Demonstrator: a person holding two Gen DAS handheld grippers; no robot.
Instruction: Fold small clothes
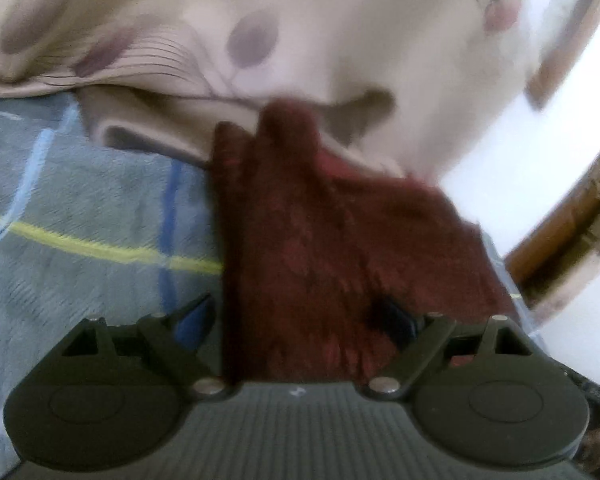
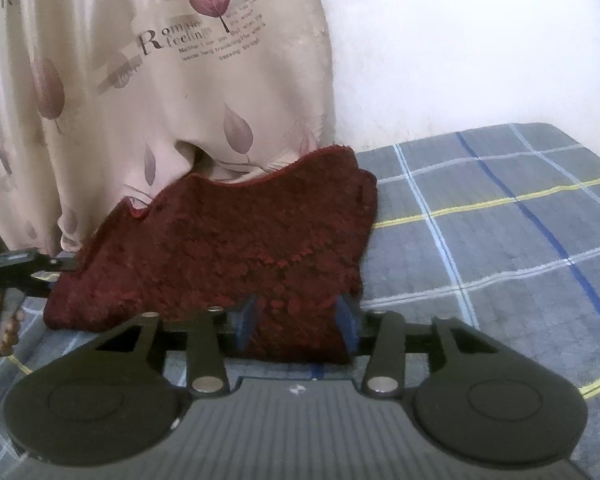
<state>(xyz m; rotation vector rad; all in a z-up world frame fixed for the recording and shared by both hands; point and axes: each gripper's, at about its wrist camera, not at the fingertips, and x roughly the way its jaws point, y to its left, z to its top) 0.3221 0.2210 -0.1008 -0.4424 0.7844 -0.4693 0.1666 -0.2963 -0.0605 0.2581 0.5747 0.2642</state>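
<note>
Dark red fleece forms the small garment (image 2: 236, 248), which lies on the grey plaid blanket (image 2: 500, 216) with its far edge against the beige leaf-print curtain (image 2: 148, 80).

Risks from this position:
- The right claw (image 2: 298, 324) straddles the near edge of the garment. If it is lifted away while a pad drags on the pile, the edge may be pulled out of line and the fold spoiled.
- The far edge is wavy and rests against the curtain hem. A pull toward the near side could catch curtain fabric along with the garment.
- The left-wrist view is blurred, so the left claw's exact seat on the cloth cannot be confirmed. A closure here could seize the blanket together with the garment.
- The fleece is thick; a shallow bite on the edge could slip out mid-fold.

Claw state:
- Right claw: partly open. The blue pads (image 2: 247, 320) stand on either side of the near edge without pressing on it; nothing is held.
- Left claw (image 1: 300, 320): wide open at the garment's left side. One finger is over the blanket, the other over the fleece. Nothing is held.
</note>
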